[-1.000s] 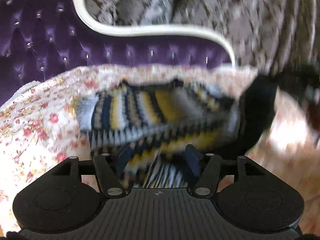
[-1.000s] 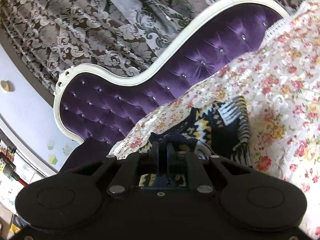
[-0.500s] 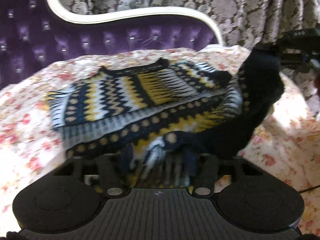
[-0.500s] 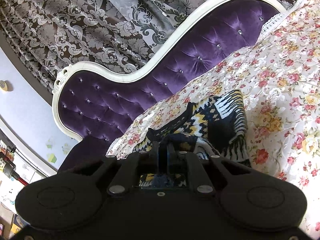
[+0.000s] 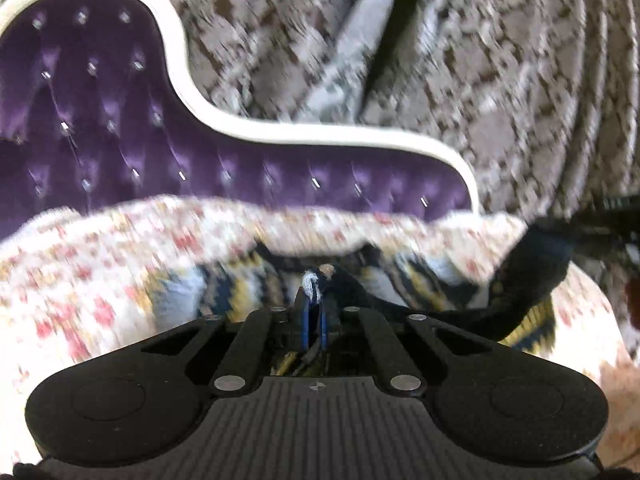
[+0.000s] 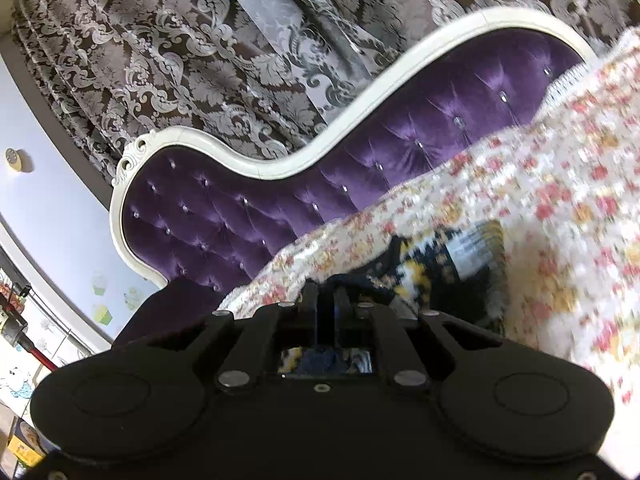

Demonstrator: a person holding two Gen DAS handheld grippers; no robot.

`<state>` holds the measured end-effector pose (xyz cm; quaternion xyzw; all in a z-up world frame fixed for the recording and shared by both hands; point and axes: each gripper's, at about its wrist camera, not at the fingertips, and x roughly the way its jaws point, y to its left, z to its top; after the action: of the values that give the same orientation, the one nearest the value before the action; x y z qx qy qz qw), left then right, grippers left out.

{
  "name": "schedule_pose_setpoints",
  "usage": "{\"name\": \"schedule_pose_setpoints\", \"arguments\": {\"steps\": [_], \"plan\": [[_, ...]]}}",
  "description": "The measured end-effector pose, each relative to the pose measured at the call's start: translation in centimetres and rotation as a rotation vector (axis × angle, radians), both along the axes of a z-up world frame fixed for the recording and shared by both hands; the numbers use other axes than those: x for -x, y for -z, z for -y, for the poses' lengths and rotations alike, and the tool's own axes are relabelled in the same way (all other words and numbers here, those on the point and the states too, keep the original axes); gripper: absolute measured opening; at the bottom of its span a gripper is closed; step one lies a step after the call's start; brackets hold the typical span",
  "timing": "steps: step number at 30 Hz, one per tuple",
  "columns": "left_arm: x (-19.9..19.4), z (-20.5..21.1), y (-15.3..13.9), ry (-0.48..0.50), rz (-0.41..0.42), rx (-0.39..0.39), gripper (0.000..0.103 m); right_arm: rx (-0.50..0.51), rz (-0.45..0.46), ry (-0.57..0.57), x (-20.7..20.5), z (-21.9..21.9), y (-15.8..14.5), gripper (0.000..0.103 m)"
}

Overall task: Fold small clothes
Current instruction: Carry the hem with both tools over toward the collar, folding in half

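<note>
A small knitted garment (image 5: 244,292) with navy, yellow, white and pale blue zigzag bands lies on the floral bedspread (image 5: 92,280). My left gripper (image 5: 314,300) is shut on a bunched edge of it, low over the bed. The dark far end of the garment (image 5: 532,272) stretches up to the right. In the right wrist view the garment (image 6: 452,264) lies just ahead, and my right gripper (image 6: 326,300) is shut on a dark fold of it.
A purple tufted headboard with a white frame (image 5: 120,148) stands behind the bed (image 6: 560,220). Patterned brown curtains (image 6: 200,40) hang behind it. A pale blue wall with shelves (image 6: 36,240) shows at the far left of the right wrist view.
My left gripper has closed on the garment's edge and dropped low and forward, so the garment now looks flattened. The right gripper has kept its hold and shifted slightly toward the bed.
</note>
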<state>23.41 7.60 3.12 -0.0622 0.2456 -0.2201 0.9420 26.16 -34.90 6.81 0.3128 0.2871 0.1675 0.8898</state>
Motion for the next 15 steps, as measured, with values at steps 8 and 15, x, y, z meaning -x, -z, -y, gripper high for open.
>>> {"name": "schedule_pose_setpoints", "arguments": {"steps": [8, 15], "plan": [[-8.1, -1.0, 1.1, -0.124, -0.055, 0.028, 0.005, 0.033, -0.019, 0.042, -7.4, -0.4, 3.2, 0.016], [-12.9, -1.6, 5.8, -0.21, -0.206, 0.034, 0.005, 0.098, -0.087, 0.065, -11.7, -0.3, 7.0, 0.016]]}}
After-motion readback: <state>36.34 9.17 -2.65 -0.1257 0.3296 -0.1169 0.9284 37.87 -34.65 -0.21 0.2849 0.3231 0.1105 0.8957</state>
